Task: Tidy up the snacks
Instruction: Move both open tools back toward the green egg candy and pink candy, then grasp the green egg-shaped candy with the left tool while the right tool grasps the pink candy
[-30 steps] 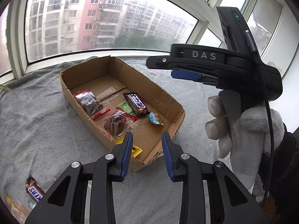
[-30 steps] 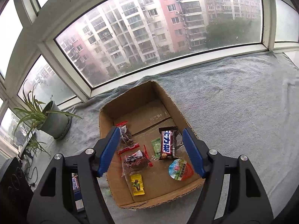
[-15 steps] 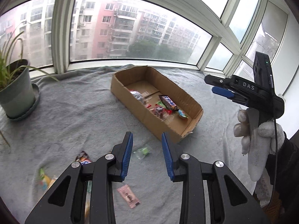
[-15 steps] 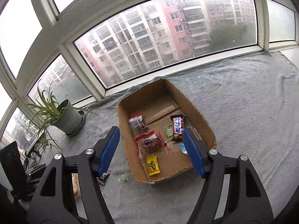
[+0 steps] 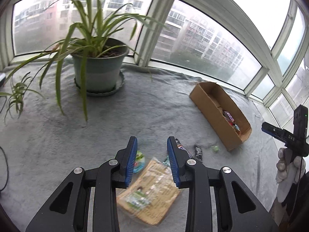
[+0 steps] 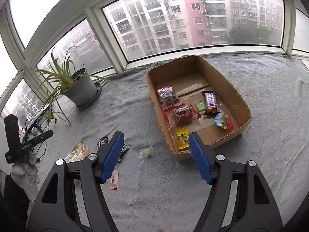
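Observation:
A cardboard box (image 6: 234, 91) on the grey cloth holds several snacks, among them a Snickers bar (image 6: 210, 101) and a yellow packet (image 6: 182, 136). Loose snacks lie to its left: a small green candy (image 6: 146, 152), a pink packet (image 6: 114, 180) and a tan bag (image 5: 150, 191). My left gripper (image 5: 152, 154) hovers over the tan bag, jaws apart with nothing between them. Wide open and empty, my right gripper (image 6: 156, 148) hangs above the cloth near the green candy, just off the box's near corner. The box (image 5: 220, 116) lies to the right in the left wrist view.
A potted spider plant (image 5: 98, 73) stands on the cloth by the windows, left of the box. A gloved hand (image 5: 287, 170) holds the right gripper at the right edge of the left wrist view. Cables and a device (image 6: 33, 123) lie at the far left.
The left gripper swung left, away from the box and over the loose snacks, bringing the plant into view. The right gripper drew back from above the box. Both jaws kept their width.

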### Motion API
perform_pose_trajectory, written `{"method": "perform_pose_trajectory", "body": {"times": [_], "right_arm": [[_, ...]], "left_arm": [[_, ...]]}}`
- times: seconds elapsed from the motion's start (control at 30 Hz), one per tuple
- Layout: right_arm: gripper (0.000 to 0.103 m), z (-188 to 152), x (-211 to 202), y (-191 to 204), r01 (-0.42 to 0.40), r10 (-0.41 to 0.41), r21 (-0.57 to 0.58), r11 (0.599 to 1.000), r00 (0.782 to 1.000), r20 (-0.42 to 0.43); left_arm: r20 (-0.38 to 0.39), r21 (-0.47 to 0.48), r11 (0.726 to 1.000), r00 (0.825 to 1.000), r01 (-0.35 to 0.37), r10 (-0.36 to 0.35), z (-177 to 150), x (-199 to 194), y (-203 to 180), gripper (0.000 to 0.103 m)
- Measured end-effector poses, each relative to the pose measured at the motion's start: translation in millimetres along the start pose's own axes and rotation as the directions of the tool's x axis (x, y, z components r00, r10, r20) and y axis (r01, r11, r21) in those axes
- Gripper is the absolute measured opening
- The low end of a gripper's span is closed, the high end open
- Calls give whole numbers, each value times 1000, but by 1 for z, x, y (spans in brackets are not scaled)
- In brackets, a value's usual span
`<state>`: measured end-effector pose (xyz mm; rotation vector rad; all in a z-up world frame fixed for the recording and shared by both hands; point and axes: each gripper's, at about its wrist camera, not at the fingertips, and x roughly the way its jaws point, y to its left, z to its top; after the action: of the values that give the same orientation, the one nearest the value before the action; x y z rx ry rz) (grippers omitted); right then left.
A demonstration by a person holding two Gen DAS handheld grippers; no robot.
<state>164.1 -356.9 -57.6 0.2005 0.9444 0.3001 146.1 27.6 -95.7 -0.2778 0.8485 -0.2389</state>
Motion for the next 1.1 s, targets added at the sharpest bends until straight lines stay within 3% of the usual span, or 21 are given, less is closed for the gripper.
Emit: {"method": "perform_pose_trajectory", "body": {"times": [0.3, 0.37, 0.43, 0.8, 0.87, 0.93, 1.1], "right_arm": [[71, -42, 25, 63, -4, -10, -157, 988, 996, -87], [66, -52, 34, 73, -17, -3, -173, 985, 993, -116], [60, -61, 45, 80, -17, -10, -183, 983, 989, -149], [56, -95, 84, 96, -21, -34, -210, 977, 967, -254], [56, -97, 88, 96, -15, -41, -212, 977, 965, -259], [55, -99, 92, 96, -18, -39, -208, 978, 962, -269], [55, -102, 100, 101, -16, -52, -232, 972, 958, -281]], "left_arm": [[-55, -80, 997, 998, 12, -16, -14, 14, 30, 30], [-78, -84, 996, 997, 22, -28, -17, 20, 31, 30], [-98, -84, 996, 994, 35, -43, -20, 25, 31, 30], [-191, -58, 997, 980, 42, -53, -19, 62, 18, 30], [-209, -54, 998, 977, 29, -40, -19, 67, 17, 31], [-225, -45, 999, 974, 10, -20, -19, 72, 16, 43], [-255, -32, 999, 967, -38, 29, -18, 84, 16, 43]]}}
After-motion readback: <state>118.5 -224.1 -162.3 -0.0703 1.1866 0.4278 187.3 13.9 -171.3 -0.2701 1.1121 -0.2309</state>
